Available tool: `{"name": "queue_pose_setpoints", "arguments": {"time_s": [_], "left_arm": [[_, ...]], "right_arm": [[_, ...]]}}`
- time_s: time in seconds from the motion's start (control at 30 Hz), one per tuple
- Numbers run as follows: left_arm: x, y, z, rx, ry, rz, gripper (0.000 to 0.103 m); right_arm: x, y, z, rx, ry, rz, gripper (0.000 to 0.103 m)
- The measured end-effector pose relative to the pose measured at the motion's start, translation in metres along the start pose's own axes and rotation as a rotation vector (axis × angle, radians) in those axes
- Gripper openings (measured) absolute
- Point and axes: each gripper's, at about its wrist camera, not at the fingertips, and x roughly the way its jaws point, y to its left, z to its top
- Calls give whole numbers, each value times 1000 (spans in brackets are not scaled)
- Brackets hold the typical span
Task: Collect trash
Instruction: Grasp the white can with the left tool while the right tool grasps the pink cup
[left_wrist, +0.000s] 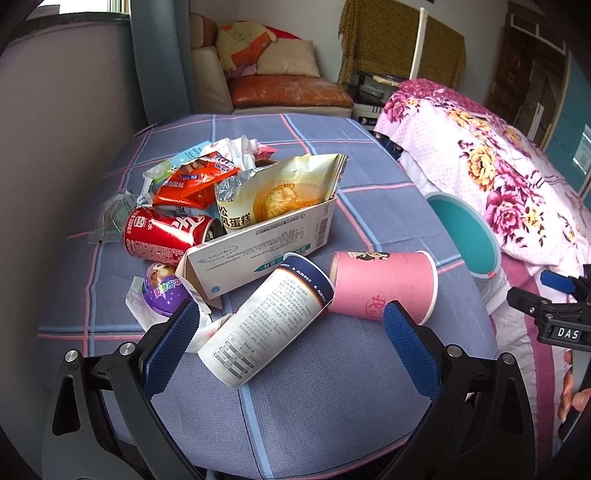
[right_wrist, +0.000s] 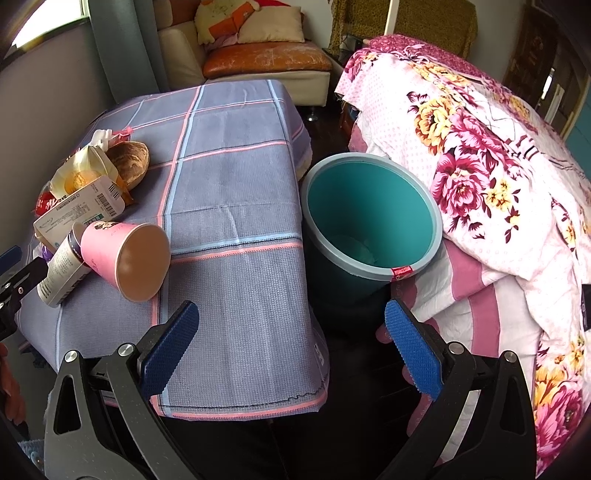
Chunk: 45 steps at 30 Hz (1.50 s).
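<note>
The left gripper (left_wrist: 291, 332) hangs with jaws wide and empty, its pads on either side of a white cup (left_wrist: 266, 325) lying on its side on the checked tablecloth (left_wrist: 314, 417). A pink cup (left_wrist: 384, 288) lies touching it, mouth toward the table edge. Just behind sit an open carton (left_wrist: 258, 243), a purple capsule (left_wrist: 166, 291), a red can (left_wrist: 166, 234) and crumpled wrappers (left_wrist: 195, 177). The right gripper (right_wrist: 291, 332), jaws also wide and empty, hovers over the table's near edge. Beyond it the teal bin (right_wrist: 369, 221) stands upright between table and flowered quilt (right_wrist: 480, 166).

Teal bin (left_wrist: 469, 236) half hidden behind the table edge; red can (left_wrist: 162, 236) partly under wrappers.
</note>
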Motion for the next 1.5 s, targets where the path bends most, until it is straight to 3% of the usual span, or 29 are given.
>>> {"name": "queue_pose_setpoints", "arguments": {"time_s": [0.27, 0.43, 0.6, 0.77, 0.87, 0.93, 1.03, 1.23, 1.43, 1.5], "left_arm": [[0, 24, 1, 116, 31, 23, 100], [5, 40, -6, 190, 89, -17, 98], [16, 31, -6, 259, 133, -89, 73], [42, 20, -4, 307, 186, -140, 72], [56, 19, -10, 306, 210, -142, 72], [58, 24, -15, 280, 205, -165, 52], [54, 39, -20, 211, 203, -255, 50], [54, 65, -28, 114, 220, -355, 50], [56, 78, -35, 57, 237, -385, 52], [57, 81, -38, 47, 247, -384, 54]], "right_arm": [[-8, 12, 14, -96, 27, 68, 97], [-4, 18, 25, -128, 71, 137, 97], [-2, 38, 40, -202, 95, 172, 97], [-3, 61, 54, -313, 115, 224, 97], [0, 76, 60, -380, 141, 255, 97], [3, 87, 61, -425, 157, 273, 97], [12, 106, 66, -509, 181, 286, 97], [37, 154, 75, -727, 277, 342, 90], [70, 185, 65, -906, 412, 330, 90], [80, 187, 59, -922, 446, 323, 80]]}}
